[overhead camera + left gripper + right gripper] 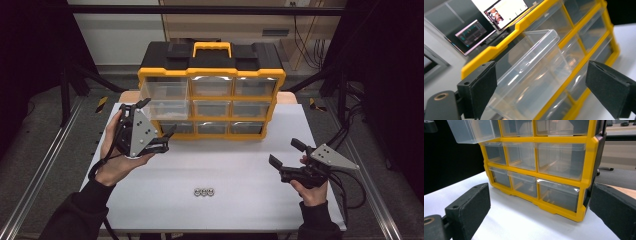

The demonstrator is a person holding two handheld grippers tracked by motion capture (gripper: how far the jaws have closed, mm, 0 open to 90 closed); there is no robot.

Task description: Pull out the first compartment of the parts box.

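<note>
Drawer [164, 97], clear plastic, sticks out of the top-left slot of the yellow and black organizer [211, 70] at the far side of the table [240, 165], pulled well forward of the other drawers. The left gripper [156, 119] sits just in front of it, tilted, jaws spread wide on either side of the drawer's front without pressing on it; in the left gripper view the drawer [529, 72] lies between the pads [484, 87]. The right gripper [285, 152] hangs well apart over the table's right side, jaws wide with nothing between them, and three small metal rings [204, 192] lie in a row near the front edge.
</note>
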